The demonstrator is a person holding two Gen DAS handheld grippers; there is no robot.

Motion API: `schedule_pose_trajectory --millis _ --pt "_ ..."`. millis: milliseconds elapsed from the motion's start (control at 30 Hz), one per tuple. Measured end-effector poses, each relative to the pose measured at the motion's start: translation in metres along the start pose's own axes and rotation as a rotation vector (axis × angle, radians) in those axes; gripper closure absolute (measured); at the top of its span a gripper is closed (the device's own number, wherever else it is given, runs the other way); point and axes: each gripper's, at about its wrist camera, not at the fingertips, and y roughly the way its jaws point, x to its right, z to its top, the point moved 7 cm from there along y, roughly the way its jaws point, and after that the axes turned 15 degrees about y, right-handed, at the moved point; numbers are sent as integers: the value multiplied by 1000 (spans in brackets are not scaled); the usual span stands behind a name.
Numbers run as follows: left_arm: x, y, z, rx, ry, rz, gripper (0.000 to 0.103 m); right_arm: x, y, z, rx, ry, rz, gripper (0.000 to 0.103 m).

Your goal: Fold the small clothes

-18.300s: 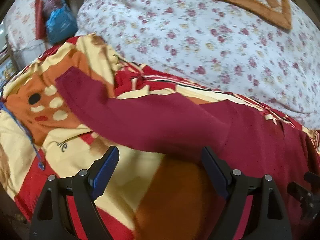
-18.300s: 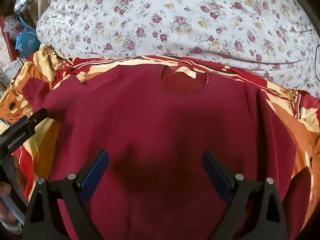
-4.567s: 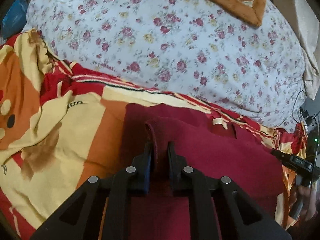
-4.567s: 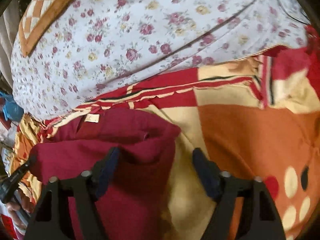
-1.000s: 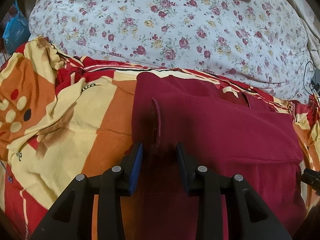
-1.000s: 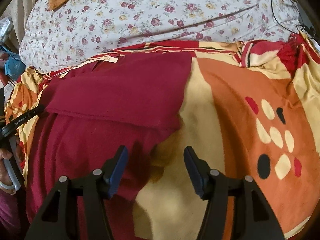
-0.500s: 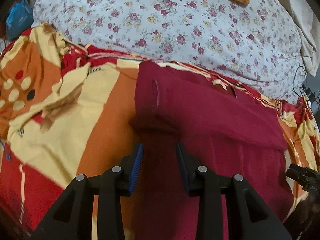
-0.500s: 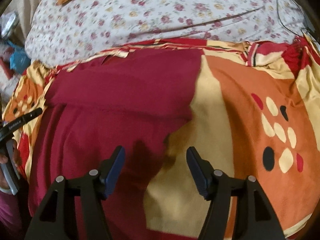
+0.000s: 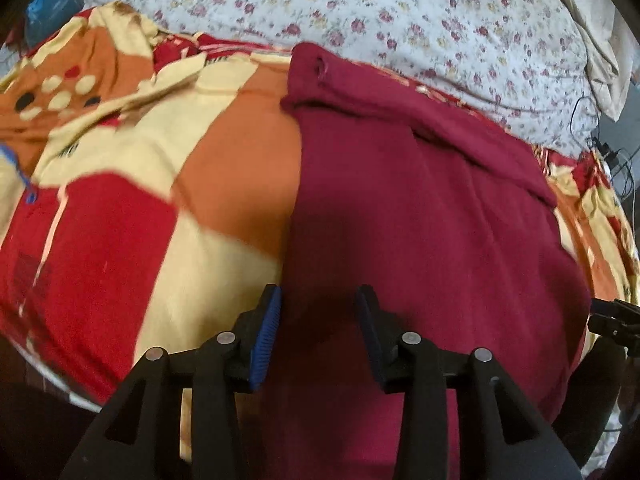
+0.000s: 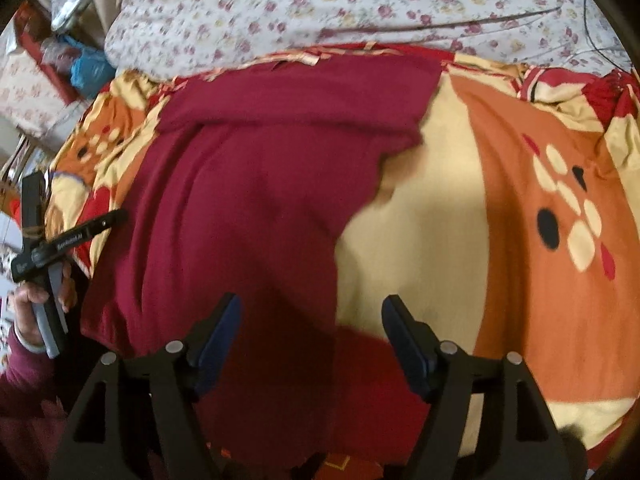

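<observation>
Maroon sweater (image 9: pixel 420 208) lies flat on the patterned blanket (image 9: pixel 152 184) of the bed, its sleeves folded across the top toward twelve o'clock, below the floral quilt (image 9: pixel 400 20). Left gripper (image 9: pixel 318 328) hangs over the sweater's left edge, jaws opening, pads clear of the cloth. Right gripper (image 10: pixel 312 336) straddles the right edge at six o'clock, jaws also widening and pinching nothing.

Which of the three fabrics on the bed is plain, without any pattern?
The maroon garment is plain; the blanket has coloured blocks and dots, and the quilt has small flowers.
</observation>
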Motion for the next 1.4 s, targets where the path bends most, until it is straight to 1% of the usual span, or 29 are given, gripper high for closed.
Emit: schedule_pose_trajectory --millis 100,233,333,400,467,533,600,700,733,767,800,867,900,933,967,1000,1033,1133,1300,1400 --pt "2 -4 -18 -27 -14 -33 75 2 5 -20 -35 11 21 26" --pt "5 -13 -47 -63 -27 -63 75 4 16 -53 -125 16 42 26" --pt "8 -17 -63 -99 -26 -74 75 5 22 -71 -162 -16 22 26" --pt "14 -19 -70 -120 -18 -81 75 5 25 -78 -178 -26 19 26" --pt "22 -19 -77 -150 -7 -113 75 4 27 -83 -181 -31 15 26" --pt "29 -18 -80 -168 9 -132 75 3 25 -87 -193 -29 36 26" --pt "30 -17 -80 -172 24 -117 75 3 25 -91 -210 -17 60 26" --pt "31 -13 -78 -178 6 -123 75 7 28 -95 -221 7 87 27" --pt "31 -12 -77 -180 4 -125 75 11 29 -93 -213 24 94 32" --pt "31 -12 -79 -181 4 -125 75 12 30 -93 -204 39 99 39" --pt "32 -12 -80 -180 7 -127 75 14 30 -94 -202 49 105 41" --pt "35 -13 -80 -174 22 -128 75 17 30 -95 -196 45 105 56" --pt "35 -13 -80 -172 30 -128 82 18 30 -95 -191 43 103 60" --pt "36 -13 -80 -171 39 -126 88 21 30 -96 -187 50 111 68" --pt "36 -13 -80 -166 41 -122 96 22 30 -97 -190 59 129 77" --pt "35 -15 -79 -157 37 -122 102 16 32 -99 -194 55 135 83" --pt "33 -18 -79 -146 28 -129 103 13 31 -100 -190 43 141 89" --pt "29 -38 -74 -94 -4 -182 103 -5 16 -102 -163 -23 170 91" --pt "12 -80 -64 3 -20 -173 103 -17 -14 -98 -137 -38 243 91" --pt "13 -96 -58 45 -10 -188 103 -20 -25 -98 -142 -15 307 91"
